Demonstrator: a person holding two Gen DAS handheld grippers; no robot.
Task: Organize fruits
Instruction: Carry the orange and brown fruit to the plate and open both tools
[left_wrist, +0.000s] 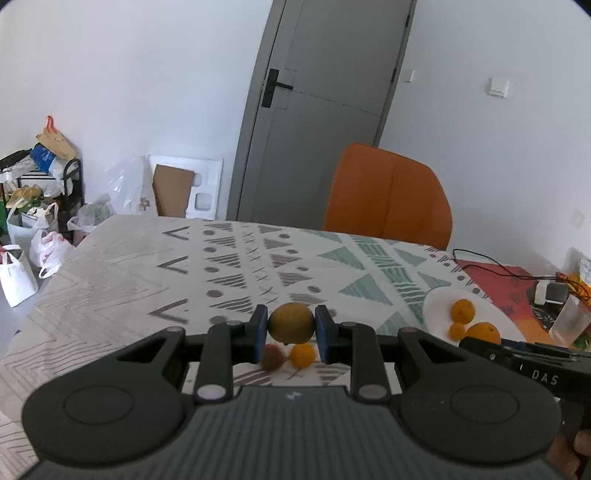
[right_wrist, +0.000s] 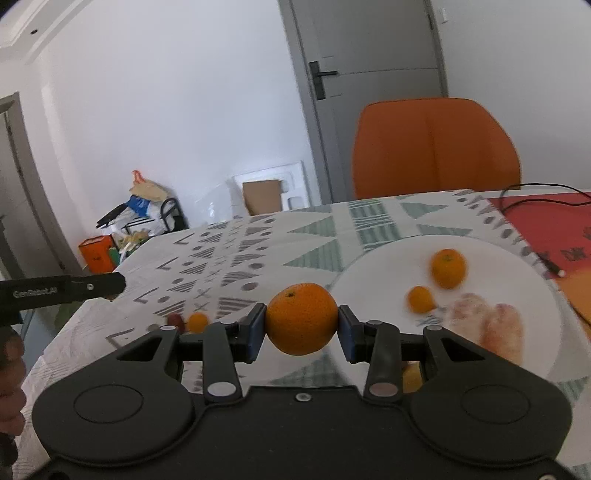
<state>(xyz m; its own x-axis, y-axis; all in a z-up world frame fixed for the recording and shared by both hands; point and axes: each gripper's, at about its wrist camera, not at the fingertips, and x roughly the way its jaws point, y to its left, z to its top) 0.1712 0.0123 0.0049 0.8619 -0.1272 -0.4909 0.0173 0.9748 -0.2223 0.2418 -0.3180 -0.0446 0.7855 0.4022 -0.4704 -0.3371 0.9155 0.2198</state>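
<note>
— While looking along the left gripper, see fingers closed partway on a yellow-green citrus, blue pads pressed to either side, lifted clear of the tabletop.

— And on the right?

— Much the same grip: right gripper with fingers closed partway on a large orange, set wider than on the left. Raised by the near left rim of the white plate; over it or just beside it, cannot tell.

— Already lying on that plate?

— A medium orange toward the far side, a small orange near it but apart. Next to those, two pale pinkish fruits side by side, too blurred to name. Also a yellow fruit mostly hidden behind the right gripper's linkage.

— Anything off the plate?

— Down on the patterned cloth below the left fingers: a little orange fruit and a reddish-brown fruit just beside it, both out of focus. Well apart from the plate, off to its left.

— Round about?

— An orange chair at the far edge of the tabletop, a grey door behind, shut. Right of the plate, a red mat with a thin black cable across it.
</note>
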